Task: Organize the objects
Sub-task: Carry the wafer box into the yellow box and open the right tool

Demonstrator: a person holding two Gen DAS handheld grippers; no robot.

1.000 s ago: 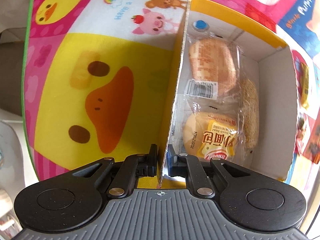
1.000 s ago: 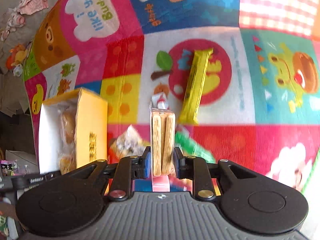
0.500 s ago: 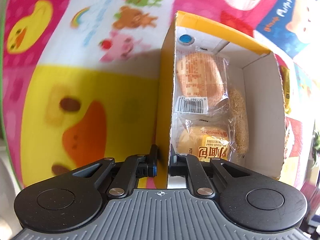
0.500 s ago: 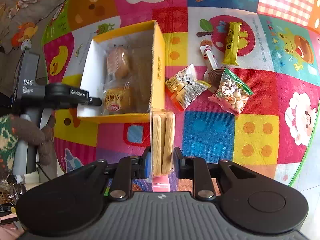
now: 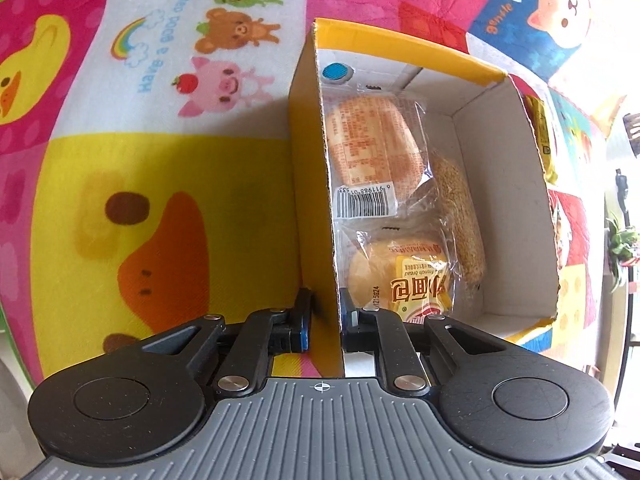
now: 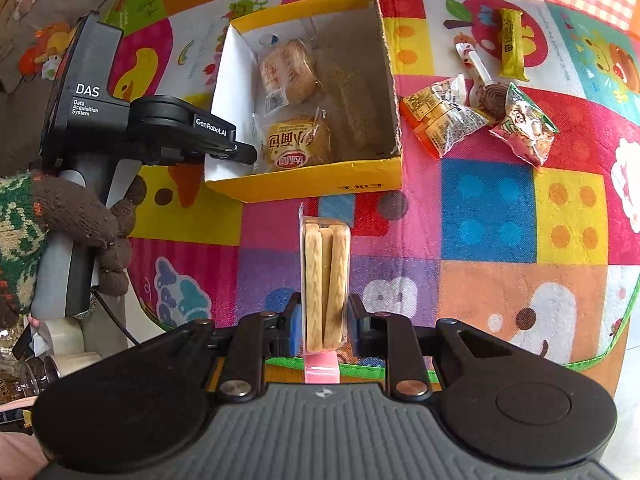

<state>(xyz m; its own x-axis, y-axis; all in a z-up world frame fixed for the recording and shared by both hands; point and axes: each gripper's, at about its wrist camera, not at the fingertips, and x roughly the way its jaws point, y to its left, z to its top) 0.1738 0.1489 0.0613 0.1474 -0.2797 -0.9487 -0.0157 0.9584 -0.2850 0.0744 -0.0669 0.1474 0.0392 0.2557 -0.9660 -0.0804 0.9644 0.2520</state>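
Observation:
A yellow cardboard box (image 5: pixel 310 184) with a white inside lies open on the play mat; it also shows in the right wrist view (image 6: pixel 320 184). It holds two wrapped buns (image 5: pixel 372 148) (image 5: pixel 404 284) and a grainy bar (image 5: pixel 456 220). My left gripper (image 5: pixel 325 322) is shut on the box's left wall, one finger outside and one inside. My right gripper (image 6: pixel 325 326) is shut on a clear pack of biscuits (image 6: pixel 325 276), held upright above the mat, in front of the box.
Loose snacks lie on the mat right of the box: an orange-ended packet (image 6: pixel 440 120), a green-topped bag (image 6: pixel 524 128), a lollipop (image 6: pixel 486 92) and a yellow bar (image 6: pixel 512 44). The mat's green edge (image 6: pixel 624 312) is at lower right.
My right gripper has pulled back and up with the biscuit pack, so the box and snacks now look farther away. My left gripper stays clamped on the box wall.

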